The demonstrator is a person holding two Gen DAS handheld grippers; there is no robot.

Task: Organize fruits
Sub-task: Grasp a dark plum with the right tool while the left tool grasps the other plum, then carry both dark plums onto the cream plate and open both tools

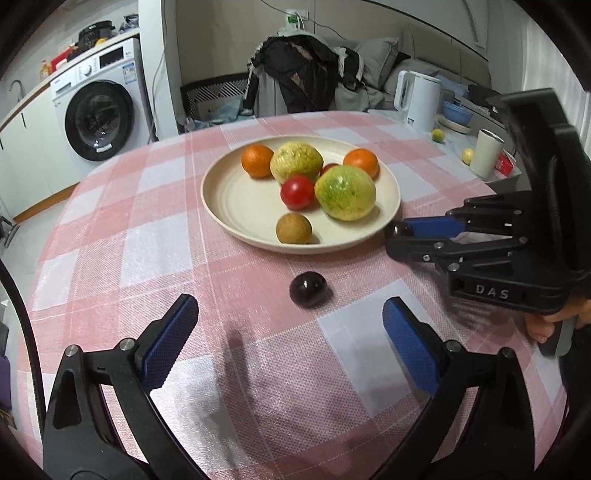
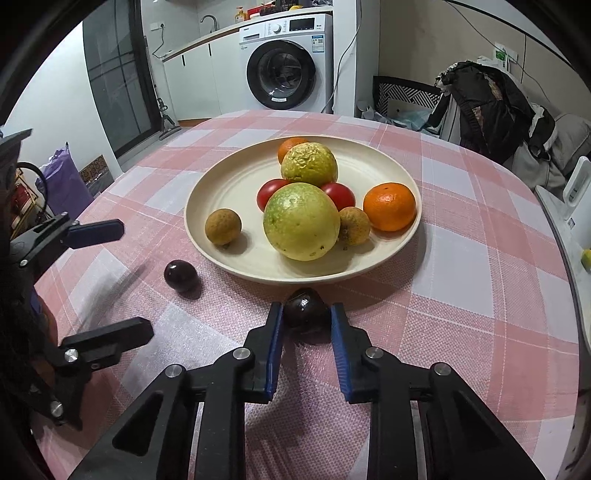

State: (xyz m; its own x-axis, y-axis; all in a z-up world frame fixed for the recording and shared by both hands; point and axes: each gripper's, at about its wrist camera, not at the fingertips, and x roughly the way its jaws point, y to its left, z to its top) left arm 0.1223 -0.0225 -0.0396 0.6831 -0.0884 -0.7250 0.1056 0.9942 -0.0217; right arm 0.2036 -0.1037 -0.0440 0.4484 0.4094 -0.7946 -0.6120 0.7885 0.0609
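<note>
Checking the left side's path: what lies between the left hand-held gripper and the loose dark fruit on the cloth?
Only bare checked tablecloth between the open left hand-held gripper and the dark fruit, per the left wrist view.

It was a home. A washer (image 2: 286,70) stood by a sink counter (image 2: 207,35), and a sofa (image 1: 424,59) and kettle (image 1: 417,99) lay beyond the checked desk (image 1: 147,221).

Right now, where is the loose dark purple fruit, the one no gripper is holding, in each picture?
Left wrist view: the loose dark fruit lies on the cloth, low centre, ahead of the open left gripper.
Right wrist view: it lies at lower left, just off the plate's rim.
Shared landmark: the cream plate; the fruit sits beside its near edge in both.
</note>
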